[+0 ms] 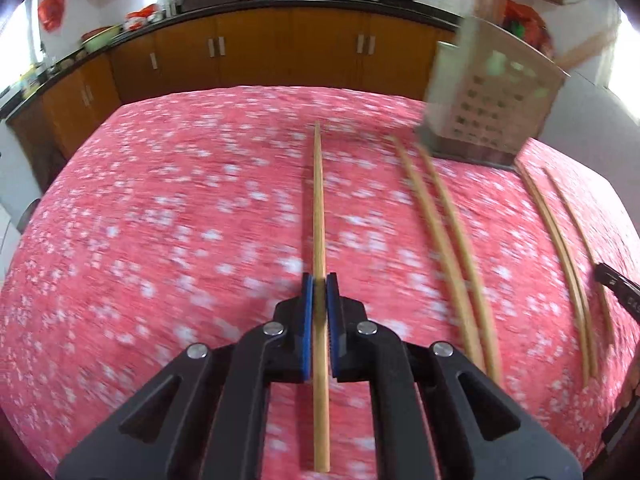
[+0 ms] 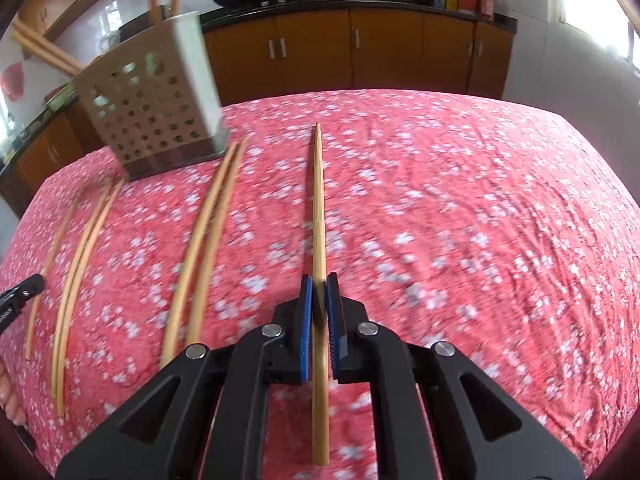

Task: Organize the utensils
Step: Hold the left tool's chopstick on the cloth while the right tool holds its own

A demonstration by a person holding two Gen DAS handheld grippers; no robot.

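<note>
Each hand's jaws pinched one chopstick [image 1: 319, 200] [image 2: 319, 200], its long axis running straight ahead. The perforated holder [image 1: 486, 110] [image 2: 154, 112] stood on the table beyond, between both, loose pairs [image 2: 208, 240] lying before it.

Table under a red floral-print cloth [image 1: 160, 220]: perforated beige plastic utensil holder [image 2: 156, 108] stands at the far side, wooden chopsticks upright inside. Two pairs of loose wooden chopsticks [image 2: 208, 240] lie before it, side by side. Brown wooden cabinets [image 1: 288, 48] run behind the table.
</note>
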